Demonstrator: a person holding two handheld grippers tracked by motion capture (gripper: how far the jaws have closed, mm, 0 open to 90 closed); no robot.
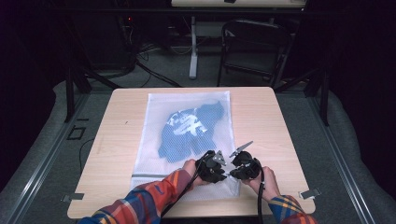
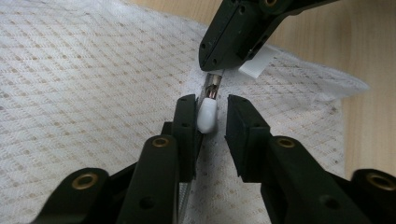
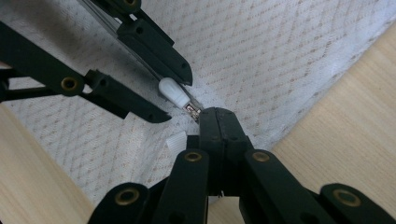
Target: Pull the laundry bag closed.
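A white mesh laundry bag [image 1: 187, 100] lies flat on the wooden table [image 1: 266, 121] with a blue and white garment [image 1: 187, 130] inside. Both grippers meet at the bag's near right corner. My left gripper [image 2: 211, 112] is open, and the white zipper pull [image 2: 207, 114] lies between its jaws, against the left one. My right gripper [image 3: 217, 116] is shut on the bag's mesh just beyond the metal slider, beside a small white tag [image 2: 256, 63]. In the high view the left gripper [image 1: 222, 171] and right gripper [image 1: 233, 172] sit tip to tip.
The bag's zipper line [image 1: 149, 175] runs along its near edge. Bare wood lies left and right of the bag. Beyond the table stand a black folding chair [image 1: 254, 46] and a white desk leg [image 1: 193, 46]. Plaid sleeves come in from the bottom.
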